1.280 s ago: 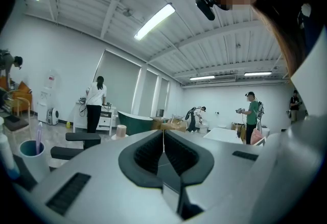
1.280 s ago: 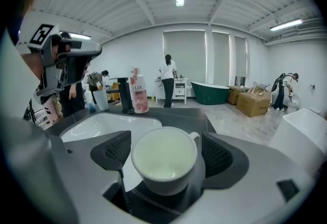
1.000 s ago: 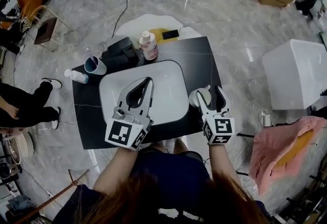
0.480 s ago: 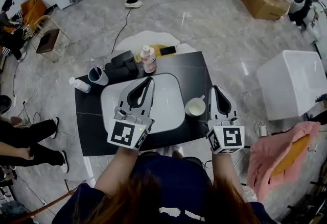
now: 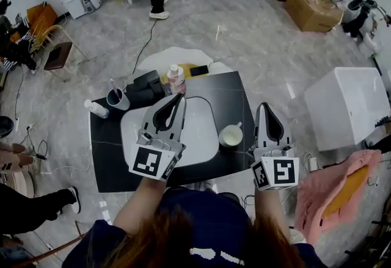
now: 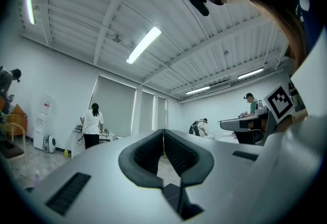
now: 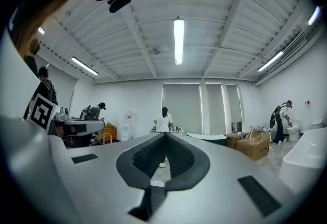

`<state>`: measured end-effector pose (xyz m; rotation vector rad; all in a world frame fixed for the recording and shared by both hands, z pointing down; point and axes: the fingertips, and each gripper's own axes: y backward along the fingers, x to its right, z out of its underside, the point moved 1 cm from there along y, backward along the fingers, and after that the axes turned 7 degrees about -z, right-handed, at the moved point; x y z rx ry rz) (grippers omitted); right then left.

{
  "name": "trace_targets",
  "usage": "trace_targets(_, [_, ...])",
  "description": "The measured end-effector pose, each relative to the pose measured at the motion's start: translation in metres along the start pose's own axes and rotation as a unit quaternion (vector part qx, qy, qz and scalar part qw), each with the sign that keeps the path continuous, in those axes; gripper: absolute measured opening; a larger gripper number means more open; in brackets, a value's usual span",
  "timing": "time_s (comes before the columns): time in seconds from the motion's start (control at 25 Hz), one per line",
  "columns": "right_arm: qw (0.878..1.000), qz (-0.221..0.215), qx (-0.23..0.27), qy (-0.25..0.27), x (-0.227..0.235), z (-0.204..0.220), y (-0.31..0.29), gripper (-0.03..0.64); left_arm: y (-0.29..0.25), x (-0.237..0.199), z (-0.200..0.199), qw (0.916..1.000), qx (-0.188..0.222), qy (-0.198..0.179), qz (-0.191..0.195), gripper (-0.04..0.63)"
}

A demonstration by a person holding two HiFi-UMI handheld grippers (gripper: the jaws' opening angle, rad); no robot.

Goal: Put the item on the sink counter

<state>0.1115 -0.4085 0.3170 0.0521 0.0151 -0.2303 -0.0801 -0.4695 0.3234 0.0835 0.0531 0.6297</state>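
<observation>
A white mug (image 5: 231, 136) stands upright on the black sink counter (image 5: 235, 93), just right of the white basin (image 5: 204, 115). My right gripper (image 5: 264, 105) is to the right of the mug, apart from it, past the counter's right edge. Its jaws are shut with nothing between them, and the right gripper view shows the closed tips (image 7: 165, 135) aimed up at the room. My left gripper (image 5: 179, 97) hovers over the basin, also shut and empty, with its tips (image 6: 164, 131) meeting in the left gripper view.
At the counter's back stand a pink-capped bottle (image 5: 176, 79), a black pouch (image 5: 146, 83) and a blue cup with a toothbrush (image 5: 117, 99); a small bottle (image 5: 96, 108) lies at the left. A white box (image 5: 351, 105) and pink cloth (image 5: 333, 181) are at the right. People stand around the room.
The right gripper, open around the mug a second ago, has let it go, drawn back to the right and shut. The mug stays on the counter. The left gripper has held still.
</observation>
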Motion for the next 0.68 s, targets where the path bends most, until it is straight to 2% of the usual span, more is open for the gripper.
trace_targets(0.52, [1.000,0.027,0.011,-0.005,0.013,-0.009,0.000,0.012,-0.016,0.009,-0.002,0.9994,0.014,0.006,0.030,0.025])
trace_targets(0.68, [1.000,0.029,0.011,-0.003,0.016,-0.010,0.000,0.012,-0.022,0.012,-0.012,0.9987,0.036,0.023,0.029,0.025])
